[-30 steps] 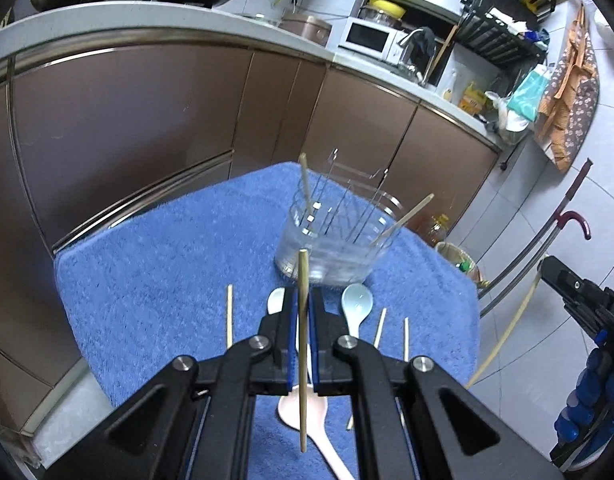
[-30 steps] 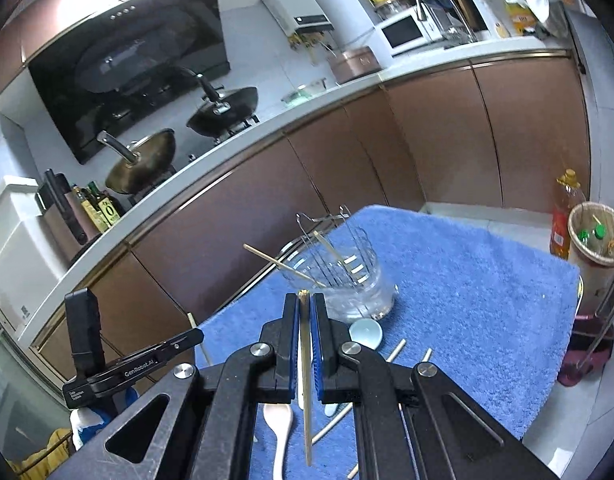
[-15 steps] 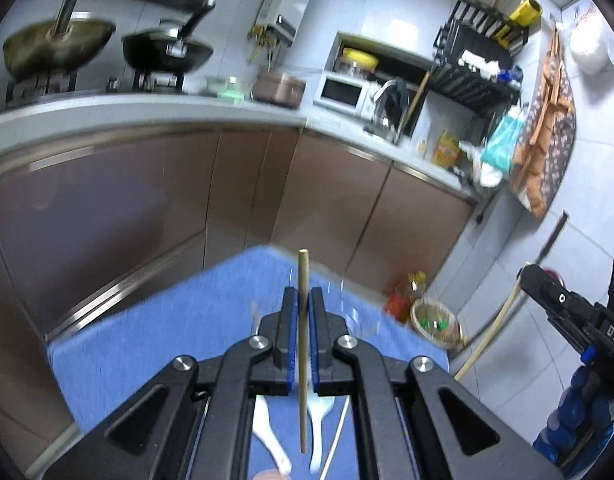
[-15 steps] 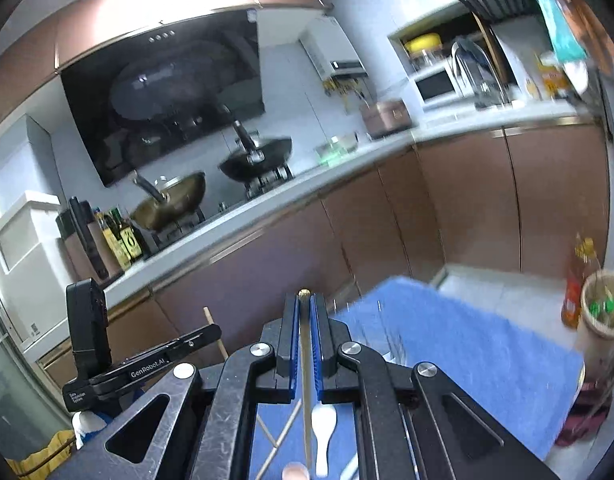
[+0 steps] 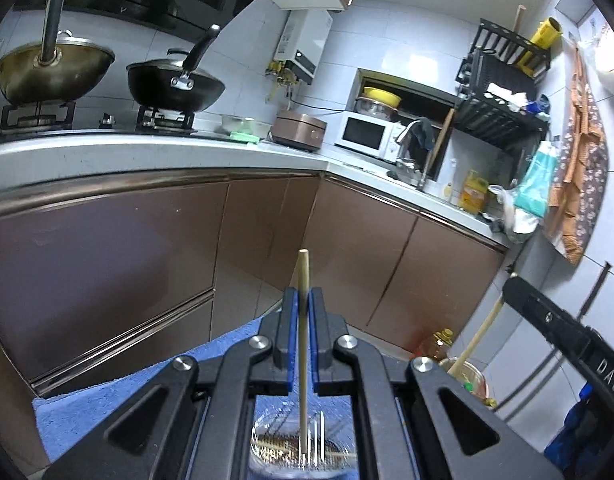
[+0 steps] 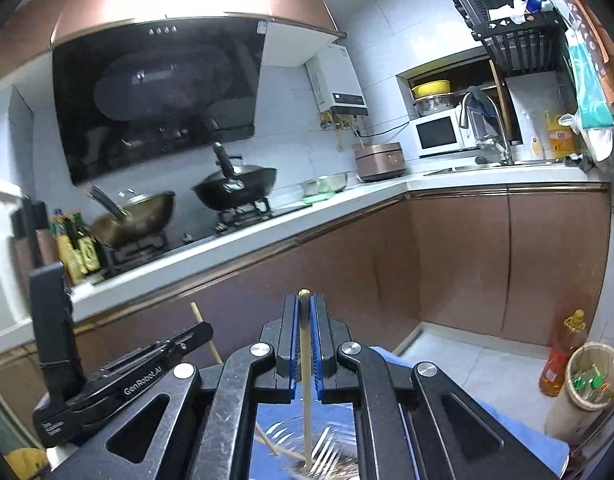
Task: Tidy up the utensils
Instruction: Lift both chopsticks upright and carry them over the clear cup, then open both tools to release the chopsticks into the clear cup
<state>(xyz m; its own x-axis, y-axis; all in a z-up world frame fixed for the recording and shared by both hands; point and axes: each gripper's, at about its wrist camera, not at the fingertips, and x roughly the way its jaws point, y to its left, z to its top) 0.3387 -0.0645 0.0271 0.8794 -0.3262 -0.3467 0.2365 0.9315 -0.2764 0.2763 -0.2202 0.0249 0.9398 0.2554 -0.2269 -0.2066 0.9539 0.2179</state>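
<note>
My left gripper (image 5: 302, 300) is shut on a wooden chopstick (image 5: 303, 356), held upright, its lower end inside the clear utensil cup (image 5: 303, 450) seen below between the gripper arms. My right gripper (image 6: 304, 308) is shut on another wooden chopstick (image 6: 306, 392), also upright, its lower end in the same cup (image 6: 307, 452), which holds forks and another chopstick. Each gripper shows in the other's view, the right one at the lower right (image 5: 563, 344) and the left one at the lower left (image 6: 119, 380). The blue towel (image 5: 87, 404) lies under the cup.
Brown cabinet fronts (image 5: 147, 264) and a white counter (image 5: 107, 152) with two woks stand behind. A bin (image 6: 587, 388) and an oil bottle (image 6: 559, 356) stand on the floor at the right. A wooden pole (image 5: 479, 332) leans by the right gripper.
Both grippers have tilted up from looking down at the towel to level, each turning its chopstick upright over the cup. The spoons and loose chopsticks on the towel have dropped out of view.
</note>
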